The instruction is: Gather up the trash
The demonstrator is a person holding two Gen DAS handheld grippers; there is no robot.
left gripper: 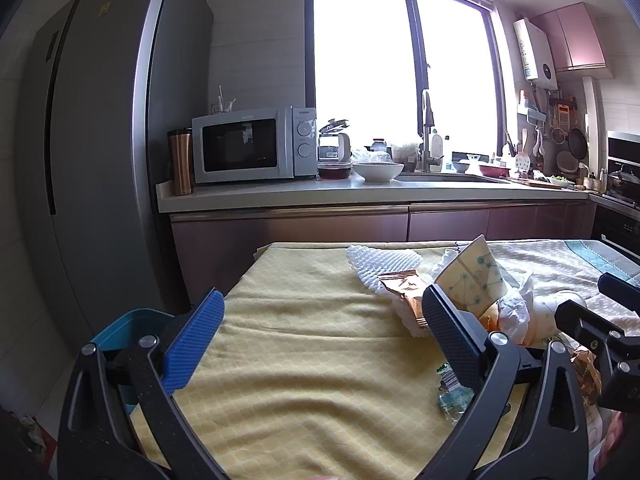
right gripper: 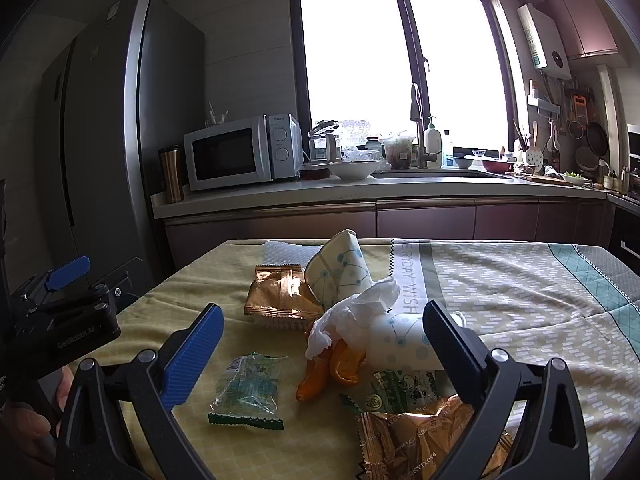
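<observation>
Trash lies in a heap on the cloth-covered table (right gripper: 520, 300): a copper snack wrapper (right gripper: 280, 292), two patterned paper cups (right gripper: 340, 272), a crumpled white tissue (right gripper: 356, 312), orange peel (right gripper: 332, 368), a clear green-edged wrapper (right gripper: 248, 392), a green-and-white wrapper (right gripper: 400, 392) and a second copper wrapper (right gripper: 420, 440). White foam netting (left gripper: 384, 264) lies behind them. My right gripper (right gripper: 324, 320) is open, empty, just above the heap. My left gripper (left gripper: 324, 308) is open, empty, over bare yellow cloth (left gripper: 300, 340) left of the heap. The left gripper also shows in the right wrist view (right gripper: 68, 272).
A blue bin (left gripper: 132, 324) stands beside the table's left edge. A tall grey fridge (left gripper: 100, 140) is on the left. The counter (left gripper: 360, 192) behind carries a microwave (left gripper: 252, 144), a bowl (left gripper: 378, 170), a sink and utensils.
</observation>
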